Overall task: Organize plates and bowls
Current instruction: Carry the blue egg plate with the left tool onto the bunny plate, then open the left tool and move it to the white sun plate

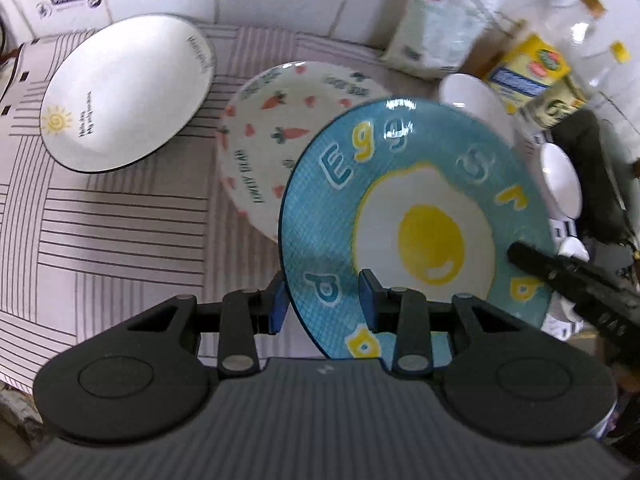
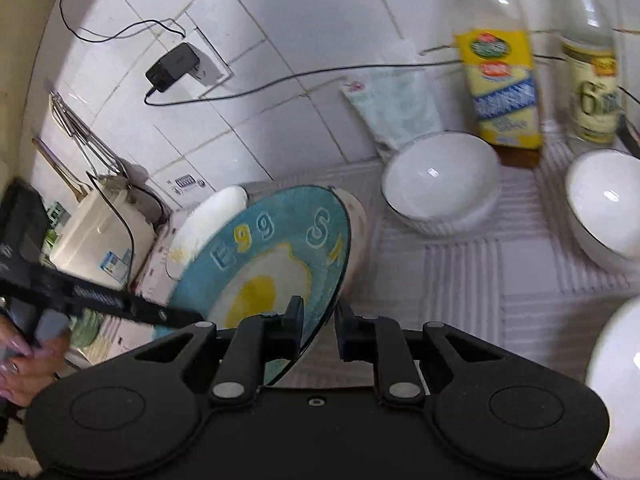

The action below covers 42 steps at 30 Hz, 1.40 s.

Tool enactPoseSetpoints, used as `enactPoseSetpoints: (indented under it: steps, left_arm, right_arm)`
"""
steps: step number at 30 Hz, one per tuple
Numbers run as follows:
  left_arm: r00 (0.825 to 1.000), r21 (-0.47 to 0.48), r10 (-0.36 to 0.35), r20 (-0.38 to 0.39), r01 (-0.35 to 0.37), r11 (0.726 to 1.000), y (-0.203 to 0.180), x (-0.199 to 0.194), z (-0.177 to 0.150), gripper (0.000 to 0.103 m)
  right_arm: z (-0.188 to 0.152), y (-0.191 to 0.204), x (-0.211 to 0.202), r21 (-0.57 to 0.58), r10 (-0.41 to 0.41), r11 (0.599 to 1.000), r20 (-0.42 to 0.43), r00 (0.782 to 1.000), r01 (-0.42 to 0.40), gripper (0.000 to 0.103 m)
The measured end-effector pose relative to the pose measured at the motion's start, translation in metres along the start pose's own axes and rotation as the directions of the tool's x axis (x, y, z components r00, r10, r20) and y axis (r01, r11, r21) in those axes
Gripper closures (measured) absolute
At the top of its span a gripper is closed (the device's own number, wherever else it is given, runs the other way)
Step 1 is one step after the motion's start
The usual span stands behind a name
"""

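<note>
Two grippers meet on one plate above a striped cloth. Nearest the left wrist camera, the left gripper (image 1: 323, 304) has its blue-padded jaws set either side of the rim of the egg plate (image 1: 420, 216), a blue dish painted with a fried egg; gaps show between pads and rim, so the jaws stand apart around it rather than clamped. At the plate's far right edge, the right gripper (image 1: 568, 276) reaches in as a dark bar, touching or just over the rim.

From the right wrist camera, the right gripper (image 2: 318, 320) straddles the tilted edge of the egg plate (image 2: 276, 252), one finger in front of the painted face, the other behind, a gap visible on the back side: jaws apart. The left gripper (image 2: 100, 300) crosses the plate's lower left, with a hand (image 2: 24, 360) behind it.

Just beyond the held plate lies the carrot plate (image 1: 276, 128), partly hidden under it. Farther left on the cloth (image 1: 100, 240) rests the sun plate (image 1: 124, 92), apart from the others.

To the right, three white bowls (image 2: 440, 184) sit on the surface, well apart. At the back, bottles (image 2: 500, 88) and a tissue pack (image 2: 396, 108) stand against the tiled wall (image 2: 280, 20), where a charger (image 2: 172, 66) is plugged in.
</note>
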<state>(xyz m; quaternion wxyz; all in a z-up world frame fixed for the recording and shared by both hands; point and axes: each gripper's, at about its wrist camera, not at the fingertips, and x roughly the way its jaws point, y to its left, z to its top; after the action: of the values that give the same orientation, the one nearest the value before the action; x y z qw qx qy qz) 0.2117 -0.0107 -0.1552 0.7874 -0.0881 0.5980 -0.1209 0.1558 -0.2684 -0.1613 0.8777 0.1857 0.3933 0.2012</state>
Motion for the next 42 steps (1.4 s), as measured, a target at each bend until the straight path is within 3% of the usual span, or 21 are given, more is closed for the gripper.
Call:
enactPoseSetpoints:
  steps: [7, 18, 27, 35, 39, 42]
  left_arm:
    - [0.997, -0.128, -0.052, -0.052, 0.044, 0.991, 0.047, 0.029, 0.025, 0.067]
    - [0.993, -0.094, -0.047, -0.112, 0.037, 0.995, 0.058, 0.056, 0.053, 0.068]
    - [0.989, -0.052, -0.001, -0.147, -0.007, 0.999, 0.049, 0.065, 0.055, 0.067]
    - [0.987, -0.133, -0.032, -0.155, 0.012, 0.991, 0.056, 0.065, 0.057, 0.069]
    - [0.987, -0.170, -0.055, -0.154, 0.028, 0.985, 0.054, 0.064, 0.050, 0.069]
    - [0.990, -0.171, -0.042, -0.133, 0.019, 0.985, 0.051, 0.058, 0.046, 0.070]
  right_arm:
    - [0.033, 0.007, 0.059, -0.014, 0.007, 1.000, -0.030, 1.000, -0.008, 0.082]
    - [0.051, 0.005, 0.111, -0.035, -0.077, 0.997, -0.121, 0.990, 0.073, 0.082]
    - [0.048, 0.022, 0.124, -0.070, -0.249, 0.968, -0.162, 0.955, 0.241, 0.077]
    - [0.043, 0.048, 0.125, -0.214, -0.380, 0.912, -0.119, 0.917, 0.350, 0.067]
    - [0.037, 0.052, 0.130, -0.273, -0.458, 0.868, -0.111, 0.882, 0.416, 0.067]
    - [0.032, 0.051, 0.125, -0.277, -0.439, 0.872, -0.083, 0.894, 0.403, 0.070]
